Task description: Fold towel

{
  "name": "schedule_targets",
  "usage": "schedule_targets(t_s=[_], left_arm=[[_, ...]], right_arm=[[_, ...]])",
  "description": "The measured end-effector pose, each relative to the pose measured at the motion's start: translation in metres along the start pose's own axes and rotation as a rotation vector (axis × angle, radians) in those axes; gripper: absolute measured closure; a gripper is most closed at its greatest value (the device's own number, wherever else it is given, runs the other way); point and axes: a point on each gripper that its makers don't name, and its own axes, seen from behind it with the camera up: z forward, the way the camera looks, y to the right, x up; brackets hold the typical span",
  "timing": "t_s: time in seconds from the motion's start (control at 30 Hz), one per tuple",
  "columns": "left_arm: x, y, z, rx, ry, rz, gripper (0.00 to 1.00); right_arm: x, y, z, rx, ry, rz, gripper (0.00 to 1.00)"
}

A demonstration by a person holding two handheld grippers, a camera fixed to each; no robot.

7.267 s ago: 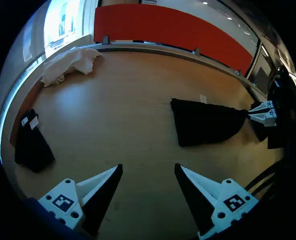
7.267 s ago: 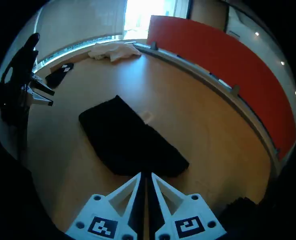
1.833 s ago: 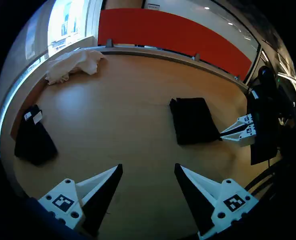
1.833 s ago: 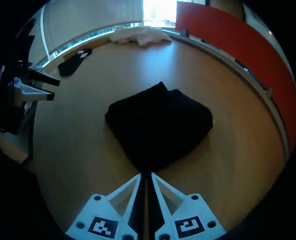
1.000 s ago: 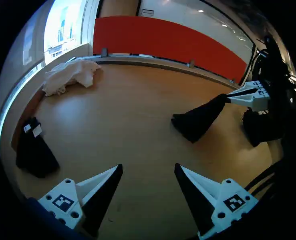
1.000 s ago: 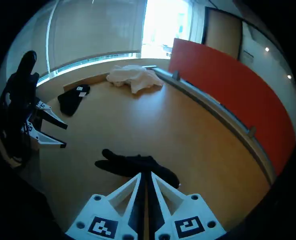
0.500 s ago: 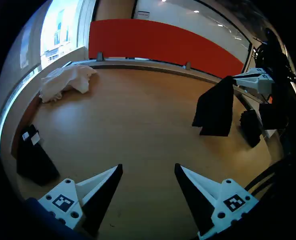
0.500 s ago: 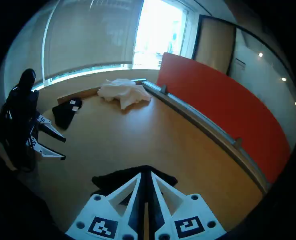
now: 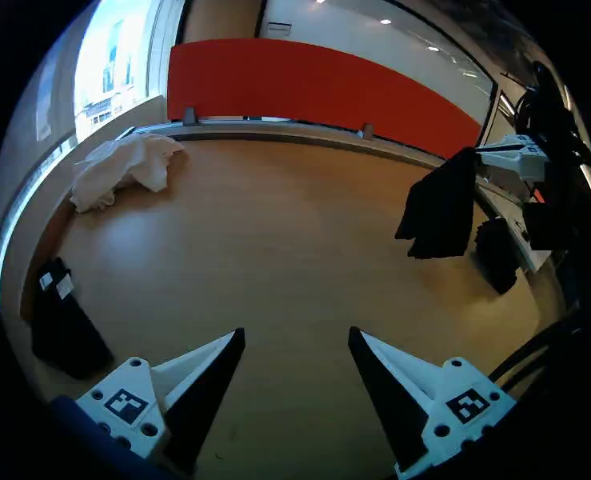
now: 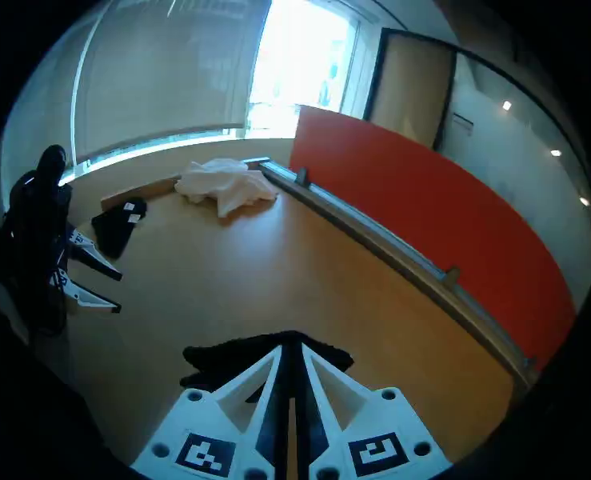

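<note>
Pinching hard, the right gripper (image 10: 293,354) is pressing its two white-and-black fingers together on the top edge of the soft black cloth towel (image 9: 439,208). In the left gripper view the towel is hanging down from those fingers like a floppy flag, over the far right side of the big light-brown wooden table (image 9: 255,240). (I cannot tell if its bottom edge is touching the wood.) In the right gripper view the towel is showing as a dark bunch just under the finger tips.

The left gripper (image 9: 295,334) is holding nothing. Its two fingers are spreading wide apart. They are pointing out over a bare part of the table, well apart from the towel. In the right gripper view this gripper is showing far off at the left side, with its fingers apart there too.

A crumpled white cloth (image 9: 123,164) is lying in a heap near the far left corner of the table. A flat black folded cloth with small white tags (image 9: 63,320) is lying near the left edge, well apart from the white heap. A small dark pile (image 9: 499,256) is sitting at the right edge of the table, just beside the hanging towel, and it is too dark to make out.

A long red panel (image 9: 319,84) is standing along the back edge of the table. A bright window (image 10: 303,64) is shining behind the white heap.
</note>
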Motion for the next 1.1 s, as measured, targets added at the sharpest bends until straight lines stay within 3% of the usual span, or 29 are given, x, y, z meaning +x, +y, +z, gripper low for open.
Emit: schedule_targets(t_s=[0.6,1.1], left_arm=[[0.002,0.002,0.005,0.012,-0.014,0.015,0.04],[0.002,0.008,0.007,0.023,-0.025,0.012,0.04]], right_arm=[[-0.029,0.066,-0.041,-0.07,-0.01,0.063,0.98],[-0.06,0.128,-0.082,-0.154,-0.048,0.073,0.98]])
